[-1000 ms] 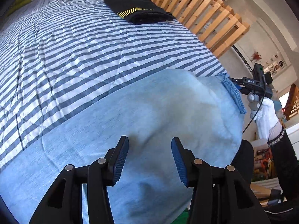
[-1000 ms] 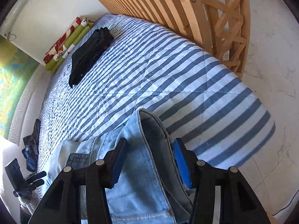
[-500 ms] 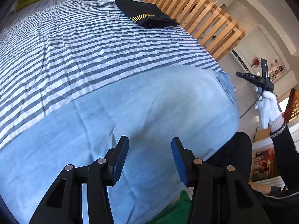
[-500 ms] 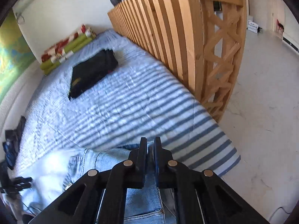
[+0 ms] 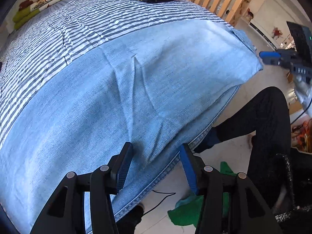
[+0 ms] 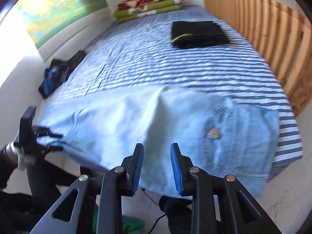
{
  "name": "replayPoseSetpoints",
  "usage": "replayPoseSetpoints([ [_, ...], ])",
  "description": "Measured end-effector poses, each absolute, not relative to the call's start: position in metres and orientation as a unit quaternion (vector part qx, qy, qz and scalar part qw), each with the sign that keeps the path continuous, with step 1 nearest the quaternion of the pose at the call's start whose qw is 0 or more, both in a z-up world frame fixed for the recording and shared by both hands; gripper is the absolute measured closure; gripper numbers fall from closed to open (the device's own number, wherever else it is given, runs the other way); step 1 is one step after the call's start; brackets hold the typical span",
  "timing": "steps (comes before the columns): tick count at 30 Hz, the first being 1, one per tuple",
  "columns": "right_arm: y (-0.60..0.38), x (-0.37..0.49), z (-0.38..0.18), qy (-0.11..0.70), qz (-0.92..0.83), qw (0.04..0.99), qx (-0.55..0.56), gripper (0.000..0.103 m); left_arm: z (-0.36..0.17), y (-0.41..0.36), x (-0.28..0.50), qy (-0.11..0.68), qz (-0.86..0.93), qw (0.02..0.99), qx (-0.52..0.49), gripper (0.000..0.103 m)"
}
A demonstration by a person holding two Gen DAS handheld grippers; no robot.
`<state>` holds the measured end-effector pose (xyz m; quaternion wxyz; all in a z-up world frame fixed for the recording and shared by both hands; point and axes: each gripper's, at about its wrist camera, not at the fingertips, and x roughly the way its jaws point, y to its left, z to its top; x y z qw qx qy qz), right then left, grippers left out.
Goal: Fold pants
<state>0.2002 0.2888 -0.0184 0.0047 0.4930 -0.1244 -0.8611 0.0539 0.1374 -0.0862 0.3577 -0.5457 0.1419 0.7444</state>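
The light-blue jeans (image 5: 136,89) lay along the near edge of the striped bed (image 5: 81,25), their long axis running lower left to upper right in the left wrist frame, waistband at the far right end. The left gripper (image 5: 156,165) stood open, its jaws straddling the hanging lower hem, the nearer tool to the cloth. The right gripper (image 6: 157,165) was also open, holding nothing, poised before the jeans' middle.

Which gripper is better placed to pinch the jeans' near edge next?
Left. The left gripper is open and straddles the jeans' hanging near edge; the right gripper, also open, sits just off their waist-end corner.
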Motion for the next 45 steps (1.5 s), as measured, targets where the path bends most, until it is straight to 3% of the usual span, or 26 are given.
replayPoseSetpoints([
  [1, 0.273, 0.199, -0.024, -0.098, -0.859, 0.007, 0.502, 0.077, -0.086, 0.137, 0.053, 0.137, 0.746, 0.361, -0.542, 0.054],
  [4, 0.239, 0.196, -0.042, -0.009, -0.855, 0.006, 0.519, 0.074, -0.083, 0.139, 0.047, 0.133, 0.748, 0.366, -0.537, 0.087],
  [9, 0.238, 0.192, -0.051, 0.006, -0.843, -0.012, 0.538, 0.073, -0.064, 0.138, 0.048, 0.126, 0.755, 0.377, -0.522, 0.097],
  [12, 0.247, 0.19, -0.059, 0.019, -0.829, -0.027, 0.558, 0.074, -0.058, 0.138, 0.063, 0.145, 0.745, 0.397, -0.516, 0.096],
  [15, 0.262, 0.19, -0.067, -0.017, -0.809, -0.015, 0.587, 0.074, -0.075, 0.145, 0.072, 0.186, 0.713, 0.384, -0.557, 0.082],
  [19, 0.275, 0.19, -0.04, -0.042, -0.831, -0.013, 0.555, 0.074, -0.054, 0.143, 0.06, 0.116, 0.724, 0.403, -0.547, 0.078],
  [21, 0.276, 0.189, -0.024, -0.063, -0.851, -0.006, 0.522, 0.074, -0.041, 0.148, 0.053, 0.088, 0.733, 0.419, -0.529, 0.067],
  [23, 0.271, 0.183, -0.023, -0.067, -0.855, -0.003, 0.514, 0.074, -0.038, 0.164, 0.053, 0.124, 0.738, 0.419, -0.514, 0.057],
  [27, 0.261, 0.185, -0.037, -0.075, -0.843, 0.001, 0.532, 0.074, -0.047, 0.201, 0.055, 0.177, 0.726, 0.437, -0.501, 0.056],
  [29, 0.275, 0.205, -0.035, -0.116, -0.848, -0.025, 0.517, 0.074, -0.056, 0.221, 0.057, 0.199, 0.717, 0.447, -0.497, 0.056],
  [37, 0.422, 0.336, -0.06, -0.358, -0.781, -0.28, 0.428, 0.073, -0.083, 0.271, 0.064, 0.252, 0.684, 0.475, -0.494, 0.056],
  [42, 0.453, 0.369, -0.091, -0.476, -0.742, -0.269, 0.389, 0.07, -0.093, 0.276, 0.061, 0.252, 0.678, 0.472, -0.504, 0.058],
  [45, 0.453, 0.354, -0.103, -0.5, -0.74, -0.241, 0.381, 0.065, -0.094, 0.273, 0.06, 0.247, 0.679, 0.472, -0.506, 0.069],
])
